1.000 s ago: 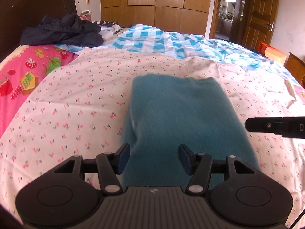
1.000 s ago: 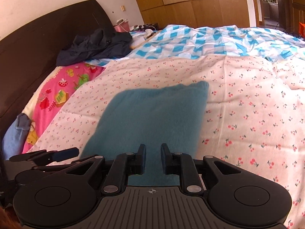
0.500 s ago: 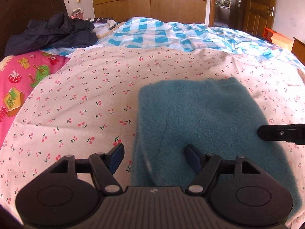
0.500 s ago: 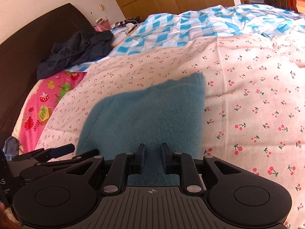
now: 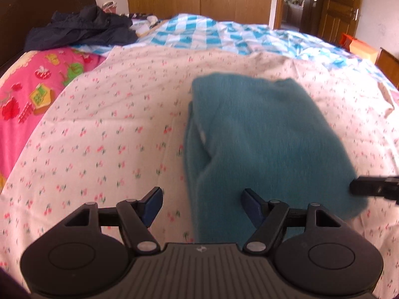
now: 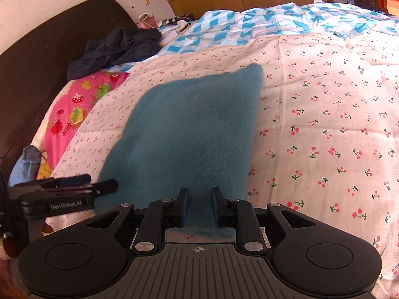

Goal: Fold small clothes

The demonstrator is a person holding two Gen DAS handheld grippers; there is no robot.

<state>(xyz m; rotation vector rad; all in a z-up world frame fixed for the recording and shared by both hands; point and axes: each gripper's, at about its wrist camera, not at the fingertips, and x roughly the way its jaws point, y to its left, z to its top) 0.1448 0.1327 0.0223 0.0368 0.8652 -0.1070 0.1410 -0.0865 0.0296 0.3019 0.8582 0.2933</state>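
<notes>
1. While the teal cloth [image 6: 189,134] lies flat on the cherry sheet [image 6: 324,114], folded into a long rectangle, both grippers are at its near end.
2. The left gripper [image 5: 200,205] has its jaws wide apart and holds nothing; its blue pads [image 5: 152,203] stand on both sides of the near left edge of the cloth [image 5: 261,144].
3. The right gripper [image 6: 199,205] has its jaws narrowly apart, with a clear gap between the pads. The near edge of the cloth is seen in this gap, but I cannot tell if the pads touch it; I judge that it grips nothing.
4. The cloth looks fuzzy, thick and soft, like fleece. I expect it is light and limp, so it will bend and hang down when lifted, and it will not slip easily from the pads.
5. On the left side the layers show separate edges, so a grip there may take only the top layer.
6. A good hold, in my judgement, is at the two near corners, through all layers, one gripper on each.
7. Far behind, a dark jacket [image 6: 117,47] lies near the headboard [image 6: 49,44], well apart from the cloth.
</notes>
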